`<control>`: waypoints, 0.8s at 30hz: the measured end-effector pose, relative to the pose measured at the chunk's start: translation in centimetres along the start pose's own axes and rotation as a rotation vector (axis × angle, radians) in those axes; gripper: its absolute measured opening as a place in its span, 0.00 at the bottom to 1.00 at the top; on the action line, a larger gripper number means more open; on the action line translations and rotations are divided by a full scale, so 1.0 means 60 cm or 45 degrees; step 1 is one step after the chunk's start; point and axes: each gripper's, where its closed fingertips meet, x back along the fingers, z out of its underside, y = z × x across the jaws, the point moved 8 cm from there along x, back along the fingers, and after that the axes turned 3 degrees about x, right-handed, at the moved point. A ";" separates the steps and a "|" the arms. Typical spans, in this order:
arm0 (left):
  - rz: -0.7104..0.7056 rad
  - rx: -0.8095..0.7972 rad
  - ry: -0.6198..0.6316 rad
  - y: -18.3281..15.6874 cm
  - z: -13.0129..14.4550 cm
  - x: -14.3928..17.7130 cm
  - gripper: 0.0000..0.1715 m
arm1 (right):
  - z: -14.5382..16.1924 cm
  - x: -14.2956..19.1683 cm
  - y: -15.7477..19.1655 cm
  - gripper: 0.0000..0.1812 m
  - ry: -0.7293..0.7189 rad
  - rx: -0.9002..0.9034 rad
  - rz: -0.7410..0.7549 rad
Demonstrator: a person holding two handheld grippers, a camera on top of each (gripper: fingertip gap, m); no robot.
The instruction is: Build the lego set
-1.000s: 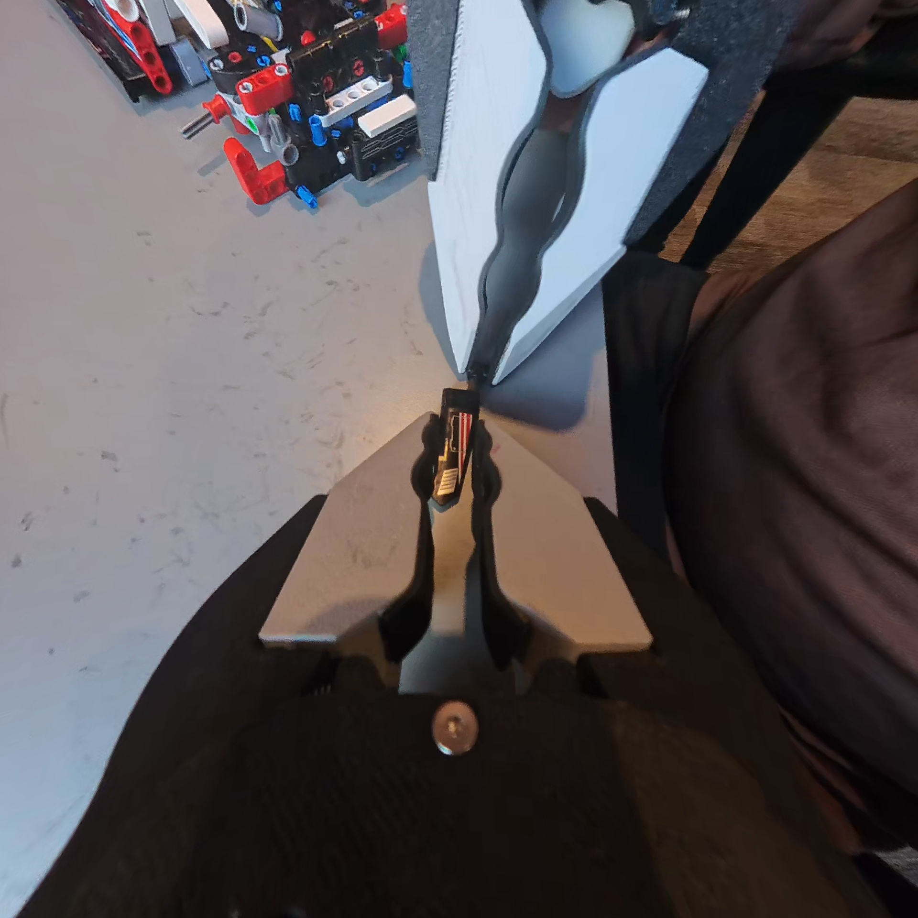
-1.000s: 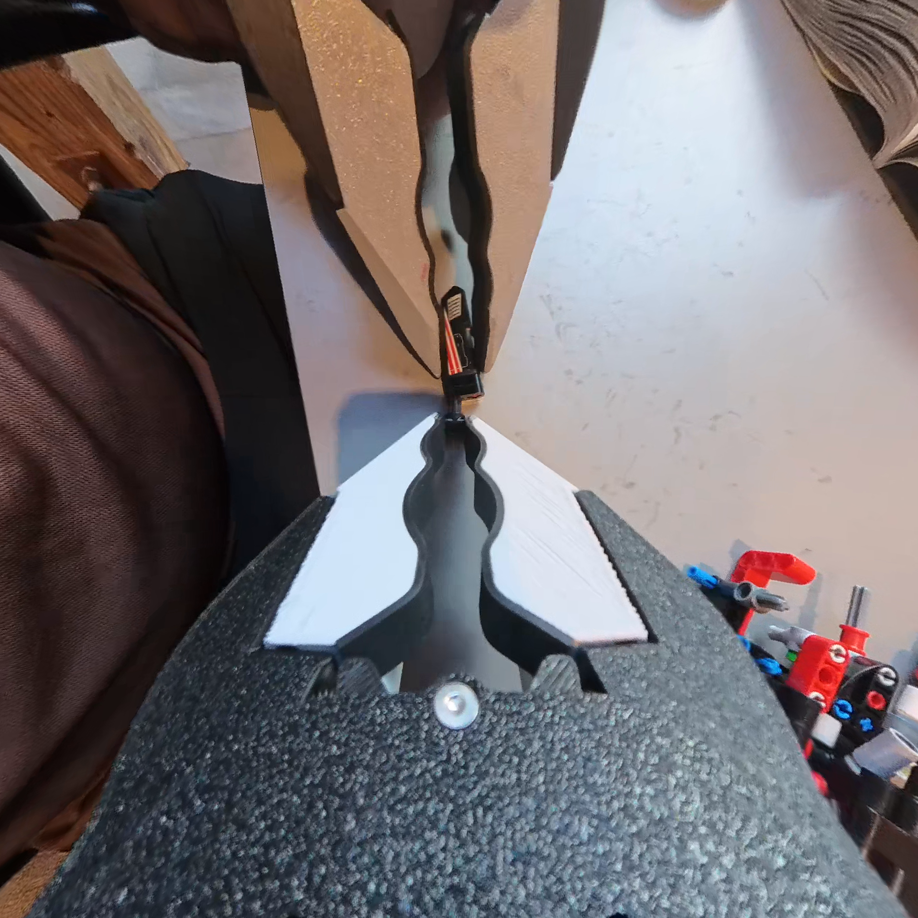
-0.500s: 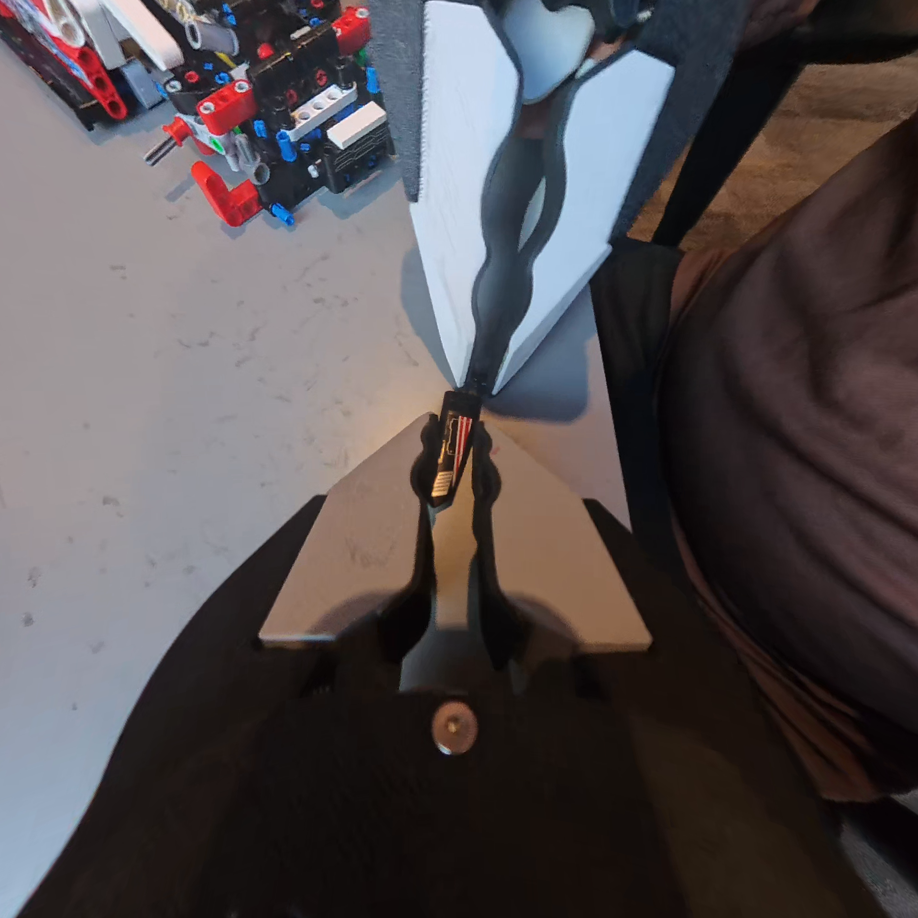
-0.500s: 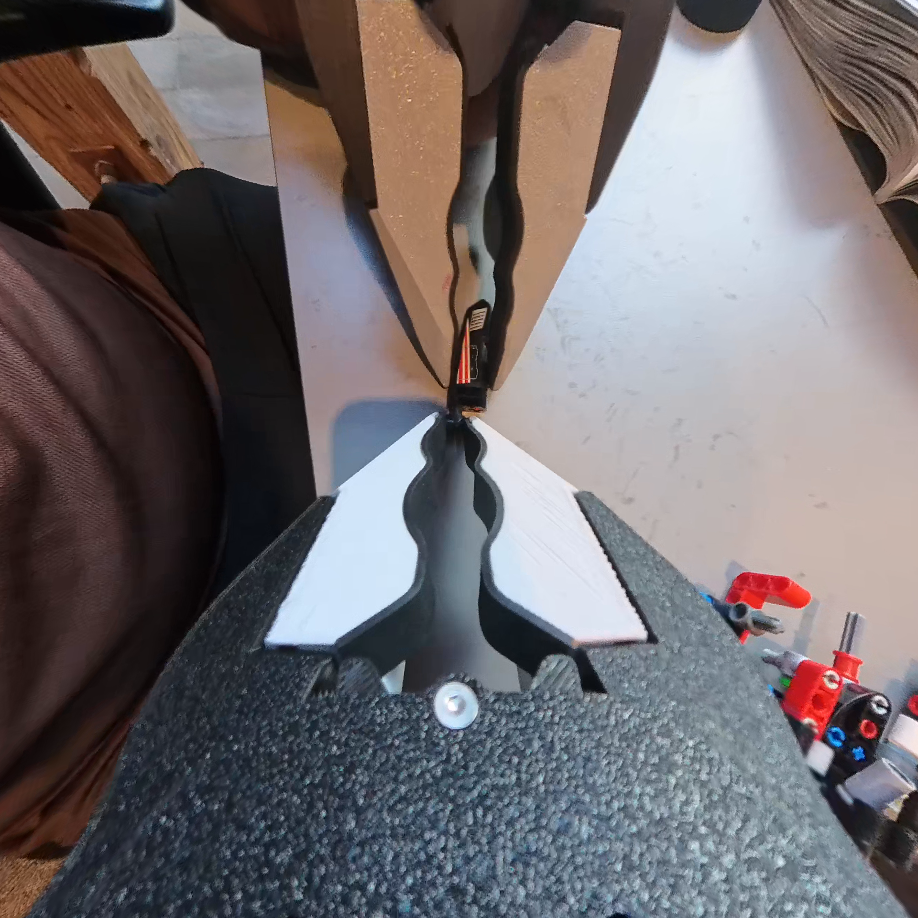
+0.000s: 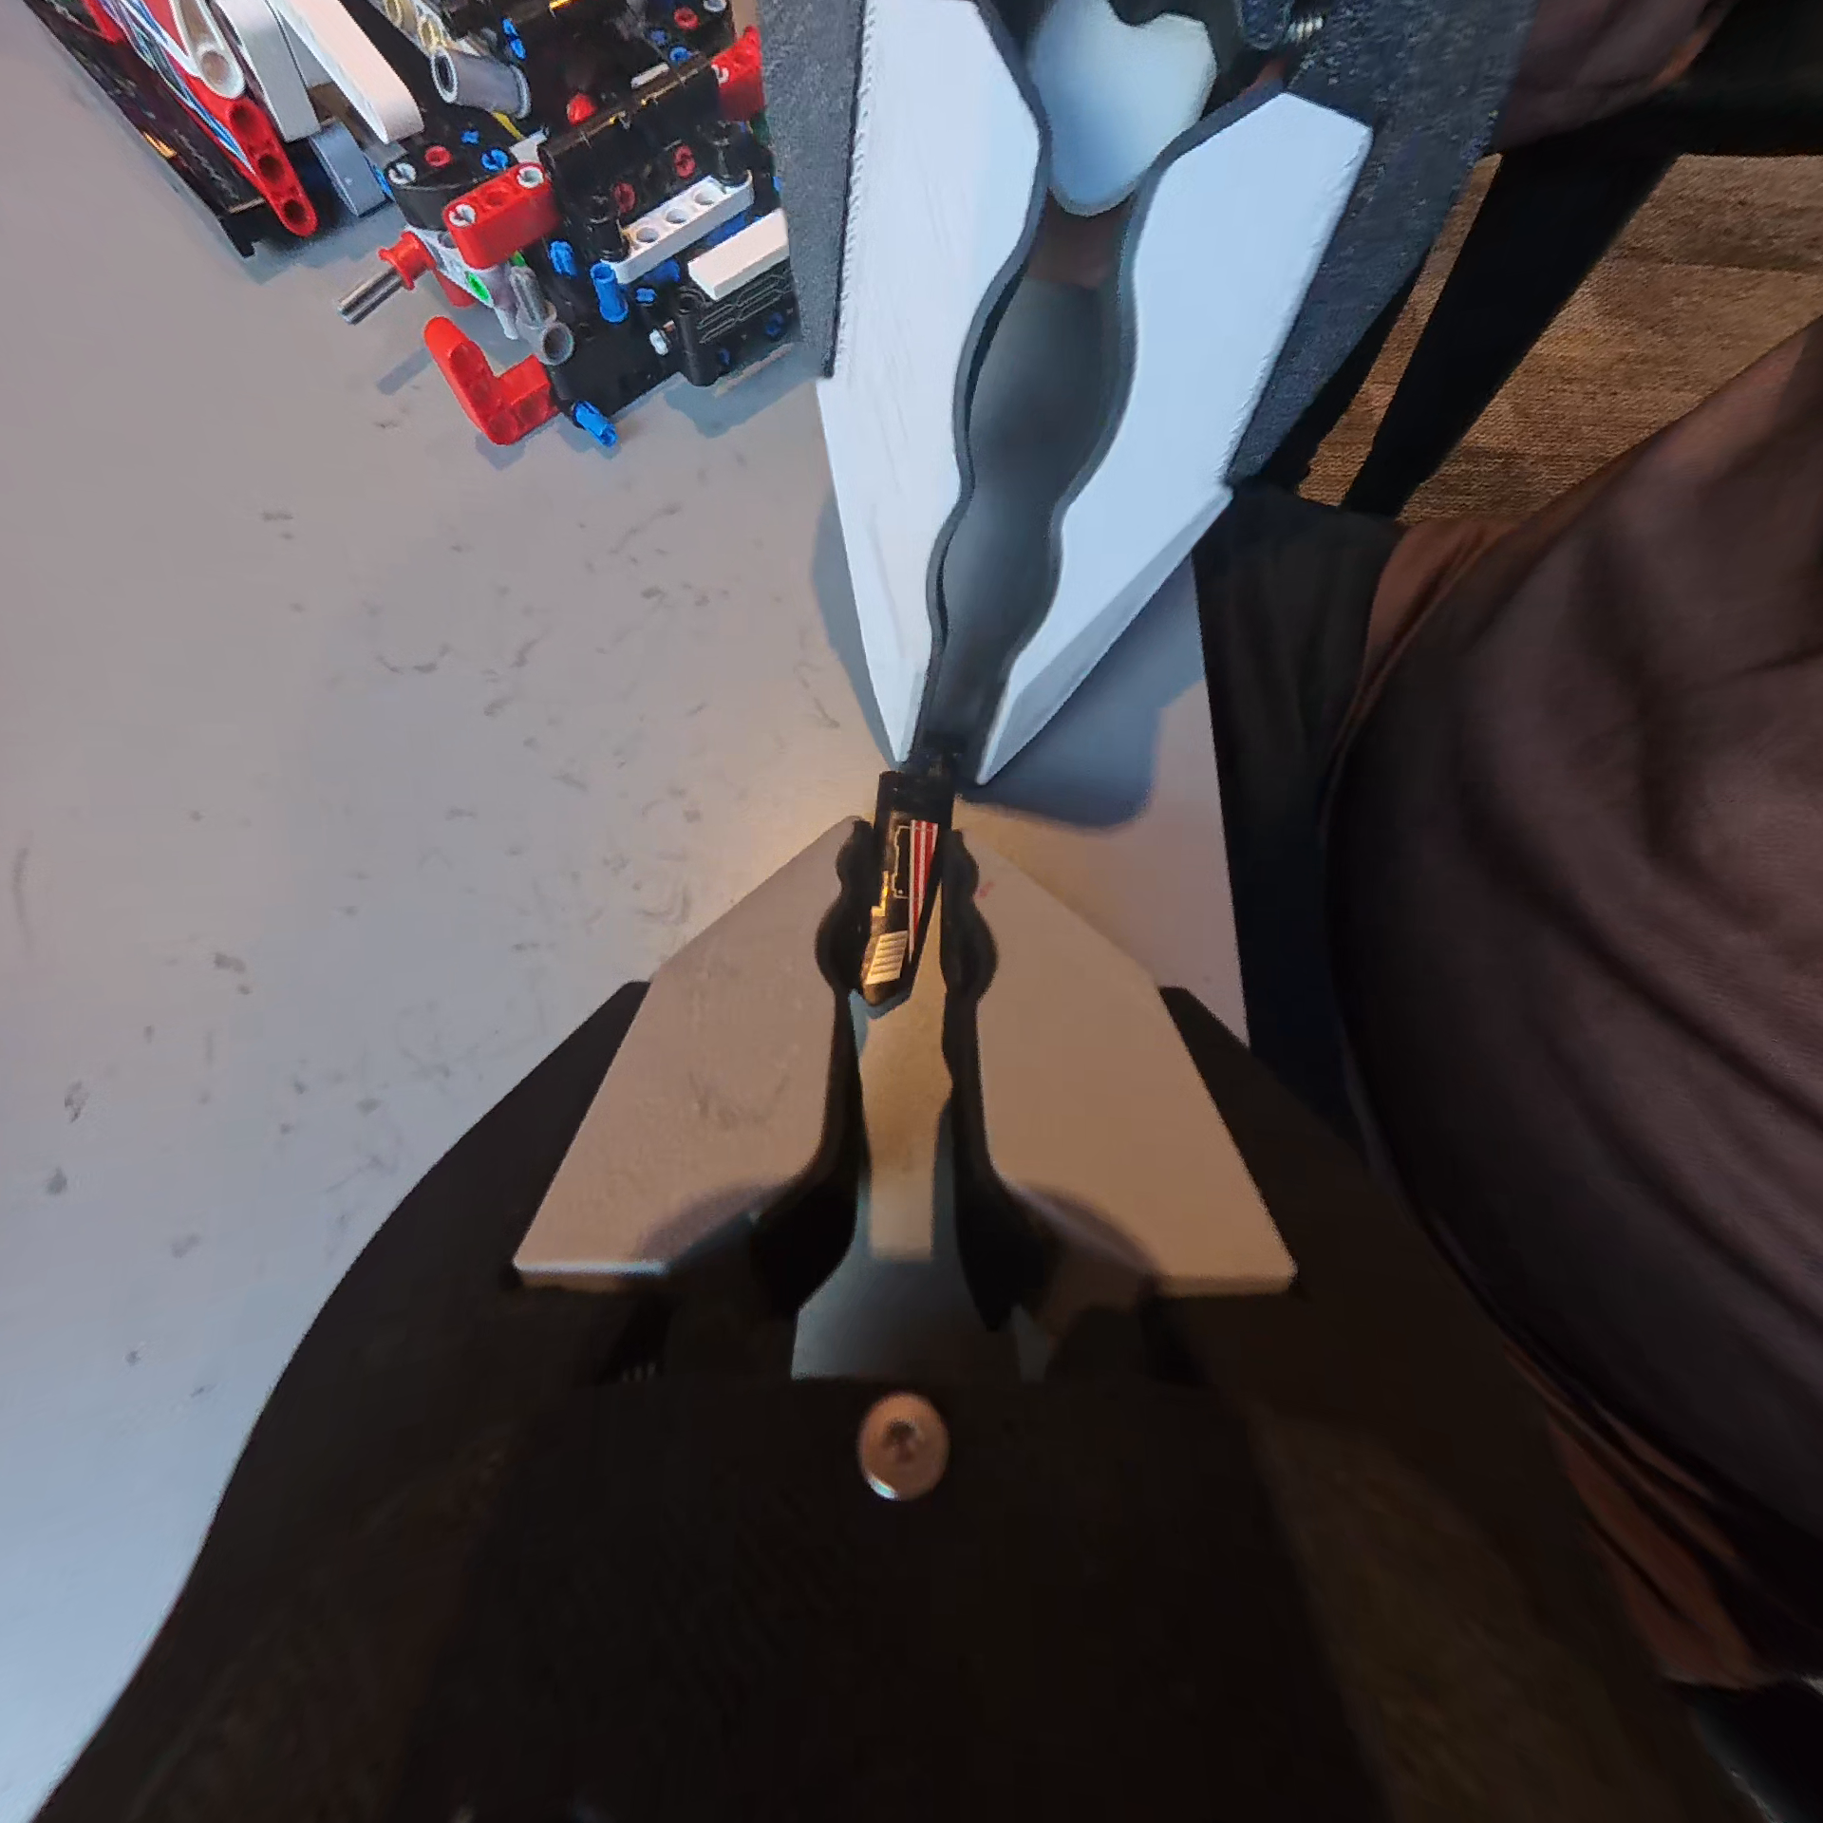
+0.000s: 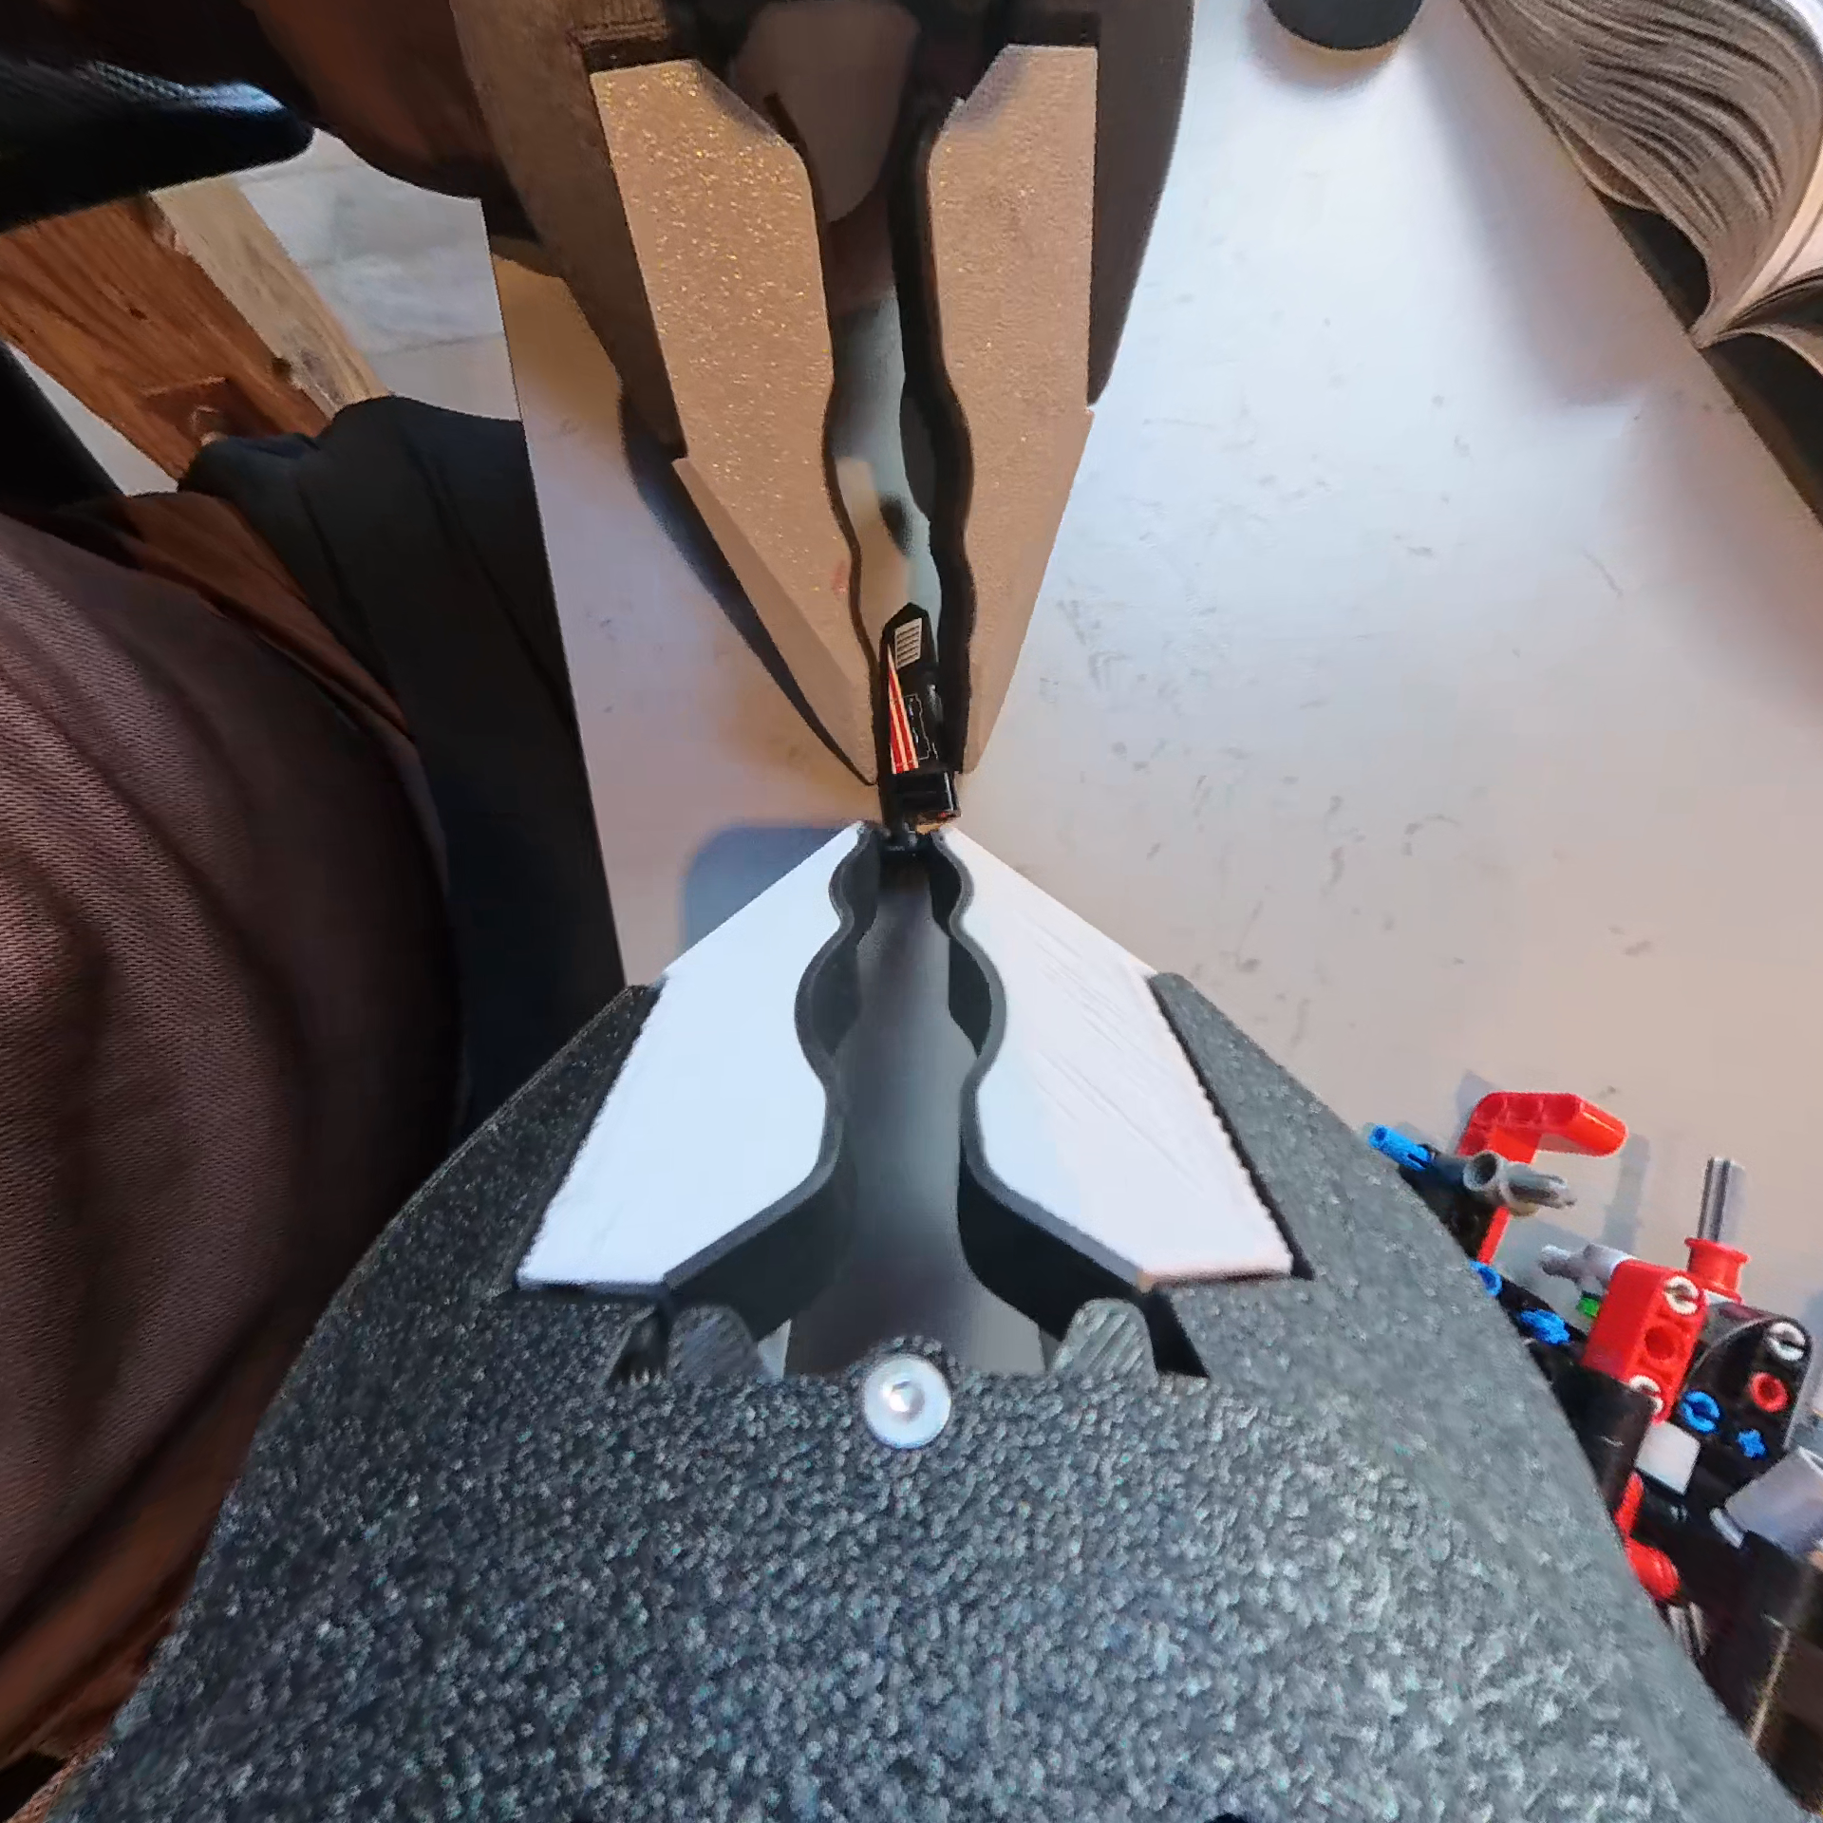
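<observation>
My left gripper has grey fingers and is shut on a small black lego piece with a red and white sticker. It holds the piece above the table near the front edge. My right gripper has white fingers and meets it tip to tip. It is shut on a small black pin at the end of that piece. In the left wrist view the right gripper comes down from the top. The half-built lego model stands at the far left, and shows at the lower right in the right wrist view.
A person's torso in a brown shirt is close beside the table's edge. An open book lies at the far right of the grey table. A wooden post stands beyond the edge. Both grippers' tips are close together, under 4 cm apart.
Both grippers stay tip to tip and have drifted slightly over the table. The black piece's end now sits closer against the right gripper's tips.
</observation>
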 end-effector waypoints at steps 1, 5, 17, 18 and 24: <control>0.000 0.000 0.000 0.000 0.000 0.000 0.06 | 0.000 0.000 0.001 0.06 0.000 0.003 0.003; -0.003 -0.002 -0.001 0.000 0.000 0.000 0.06 | 0.000 0.006 0.002 0.09 -0.026 -0.011 0.007; -0.009 -0.003 -0.002 -0.001 0.000 0.000 0.06 | 0.011 0.012 0.000 0.00 0.052 0.063 0.084; -0.011 0.000 -0.002 -0.001 0.000 -0.001 0.06 | 0.011 0.011 0.000 0.00 0.047 0.064 0.081; -0.016 0.018 0.002 -0.001 -0.002 -0.001 0.06 | 0.010 0.010 0.000 0.00 0.034 0.055 0.058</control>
